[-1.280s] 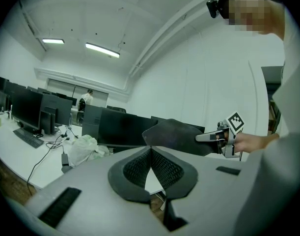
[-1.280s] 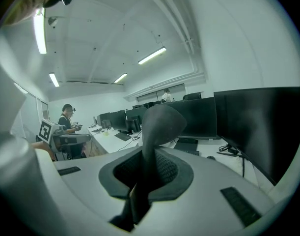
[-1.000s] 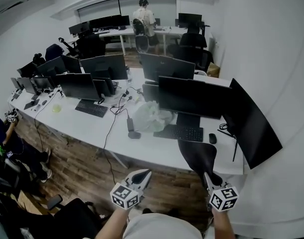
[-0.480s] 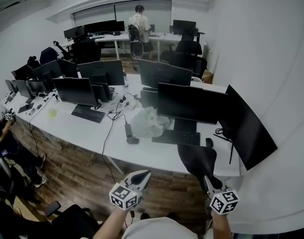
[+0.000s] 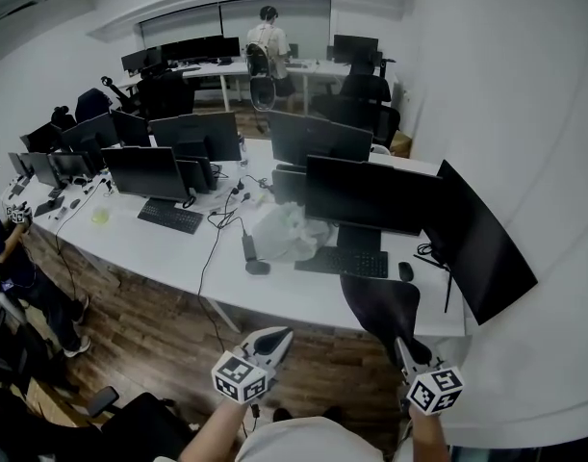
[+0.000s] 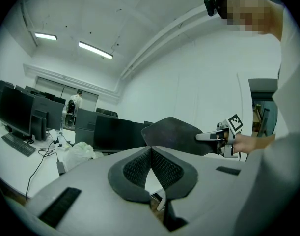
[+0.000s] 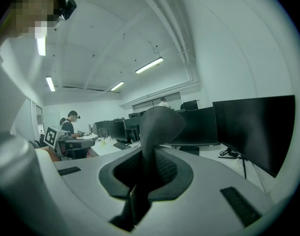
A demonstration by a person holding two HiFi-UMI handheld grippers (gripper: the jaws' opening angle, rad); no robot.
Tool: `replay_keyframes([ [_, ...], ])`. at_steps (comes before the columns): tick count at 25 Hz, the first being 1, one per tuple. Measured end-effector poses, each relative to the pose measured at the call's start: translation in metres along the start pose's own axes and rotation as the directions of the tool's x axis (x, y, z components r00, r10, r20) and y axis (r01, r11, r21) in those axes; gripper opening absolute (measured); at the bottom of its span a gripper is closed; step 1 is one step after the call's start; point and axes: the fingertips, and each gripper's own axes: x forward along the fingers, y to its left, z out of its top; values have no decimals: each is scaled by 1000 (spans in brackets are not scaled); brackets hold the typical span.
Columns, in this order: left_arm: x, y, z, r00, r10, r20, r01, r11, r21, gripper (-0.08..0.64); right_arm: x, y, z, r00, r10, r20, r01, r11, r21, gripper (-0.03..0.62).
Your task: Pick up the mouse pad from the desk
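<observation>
The black mouse pad (image 5: 380, 304) hangs in the air in front of the white desk (image 5: 274, 292), with my right gripper (image 5: 401, 343) shut on its near edge. In the right gripper view the pad (image 7: 159, 124) stands up from between the pads and curls over at its top. My left gripper (image 5: 279, 336) floats to the left of it, shut, with nothing between its pads (image 6: 162, 166). From the left gripper view the pad (image 6: 174, 134) shows as a dark flap held by the right gripper (image 6: 208, 137).
On the desk are a keyboard (image 5: 349, 262), a mouse (image 5: 405, 271), a white plastic bag (image 5: 284, 231), cables and rows of monitors (image 5: 370, 192). One large monitor (image 5: 481, 243) stands at the right end. A person (image 5: 271, 37) stands at the far desks; another (image 5: 5, 248) sits at left.
The right gripper and the pad have drawn slightly up and back from the desk, and the left gripper has moved with them. Both grips are as before.
</observation>
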Motion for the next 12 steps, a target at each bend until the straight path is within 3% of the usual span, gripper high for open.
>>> replay_keyframes([
  [12,1,4,-2,1000,18,-1,-18,1000,-11,17,6,0,2,1000,18,1,-18,1000,-6,46],
])
